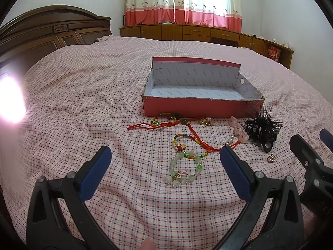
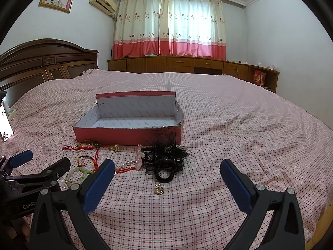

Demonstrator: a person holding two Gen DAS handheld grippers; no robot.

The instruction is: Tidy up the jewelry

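Here the green bead bracelet [image 1: 183,169] is framed between the wide-apart fingers of the left gripper [image 1: 165,157], the right gripper [image 2: 167,169] likewise held agape

Left tongs [image 1: 165,162]: black plastic A-frame arms, silver round-head screws at the pivots, ribbed blue fingers [image 1: 97,173]. Right tongs [image 2: 167,177]: identical build, blue pads [image 2: 236,185]; white lettering "GenRo" shows on the neighbouring black body.
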